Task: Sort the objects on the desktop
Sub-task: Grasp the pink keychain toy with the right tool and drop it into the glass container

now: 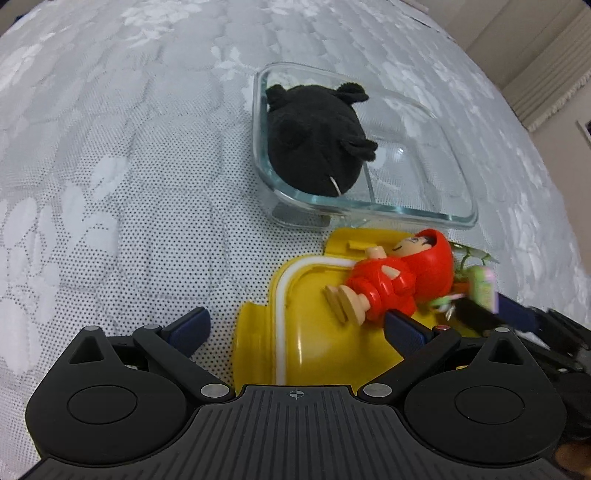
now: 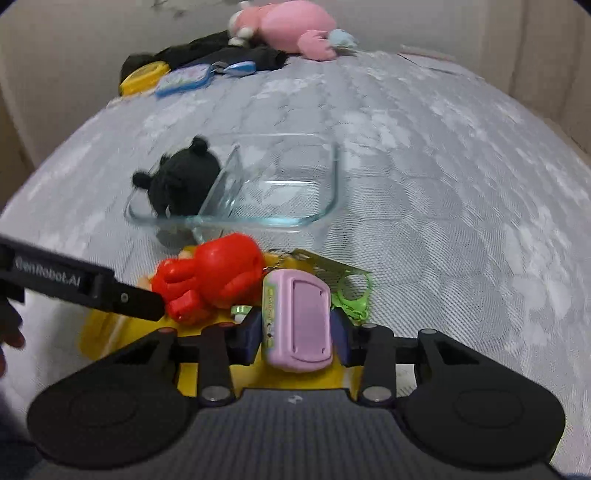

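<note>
Right gripper [image 2: 297,332], at the bottom centre of the right wrist view, is clenched on a small lilac toy device [image 2: 297,321]; both blue pads press its sides. A green clip [image 2: 351,295] on a short chain trails from the device toward the right, lying on the cloth. Below and left of the device sits a yellow lid [image 1: 321,332] with a white seal strip. On the lid lies a red hooded figurine [image 1: 399,277], on its back in the left wrist view, feet toward the lower left, head toward the upper right. Left gripper [image 1: 295,328] hangs over the near part of the lid with jaws spread wide and nothing between them; its right pad is just beside the figurine's legs, and whether it touches them I cannot tell. In the right wrist view one arm of the left gripper enters from the left edge. Farther up, just beyond the lid, stands a clear glass dish [image 1: 436,206] with a divider. A black plush toy [image 1: 314,140] fills its left compartment; the right compartment holds nothing. Everything rests on a white lace tablecloth [image 1: 129,166]. Far off, at the upper left of the right wrist view, lie a yellow box [image 2: 142,79], a blue tin [image 2: 183,79], dark fabric [image 2: 207,53] and a pink plush toy [image 2: 291,26], blurred.
</note>
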`<state>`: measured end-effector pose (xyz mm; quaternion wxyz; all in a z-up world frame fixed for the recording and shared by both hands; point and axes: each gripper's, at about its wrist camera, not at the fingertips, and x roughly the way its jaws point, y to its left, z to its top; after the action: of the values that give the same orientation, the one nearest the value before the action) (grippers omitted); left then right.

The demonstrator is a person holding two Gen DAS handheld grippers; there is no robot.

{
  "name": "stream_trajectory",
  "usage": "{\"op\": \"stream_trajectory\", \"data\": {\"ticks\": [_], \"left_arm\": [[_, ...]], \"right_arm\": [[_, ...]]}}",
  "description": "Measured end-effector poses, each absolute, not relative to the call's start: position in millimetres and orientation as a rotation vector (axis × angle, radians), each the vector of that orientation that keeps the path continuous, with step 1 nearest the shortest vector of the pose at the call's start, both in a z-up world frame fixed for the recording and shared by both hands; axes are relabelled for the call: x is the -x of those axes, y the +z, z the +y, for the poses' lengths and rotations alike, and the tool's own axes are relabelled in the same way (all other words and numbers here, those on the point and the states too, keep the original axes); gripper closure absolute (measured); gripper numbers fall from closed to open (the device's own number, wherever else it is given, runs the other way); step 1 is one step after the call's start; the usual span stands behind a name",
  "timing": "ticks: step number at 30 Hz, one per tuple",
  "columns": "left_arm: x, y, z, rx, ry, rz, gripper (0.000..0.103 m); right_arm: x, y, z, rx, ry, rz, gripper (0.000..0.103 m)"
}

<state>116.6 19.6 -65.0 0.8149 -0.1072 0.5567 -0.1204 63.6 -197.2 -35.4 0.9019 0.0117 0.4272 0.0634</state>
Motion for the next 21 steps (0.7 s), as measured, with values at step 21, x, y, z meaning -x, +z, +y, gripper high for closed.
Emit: {"op": "stream_trajectory", "data": {"ticks": [21], "left_arm": [[-107.5, -58.7, 7.2, 0.171, -0.294, 1.160, 0.000]], "right_arm": [[-89.7, 93.4, -198.1, -0.209, 0.233, 0.619, 0.061]]}}
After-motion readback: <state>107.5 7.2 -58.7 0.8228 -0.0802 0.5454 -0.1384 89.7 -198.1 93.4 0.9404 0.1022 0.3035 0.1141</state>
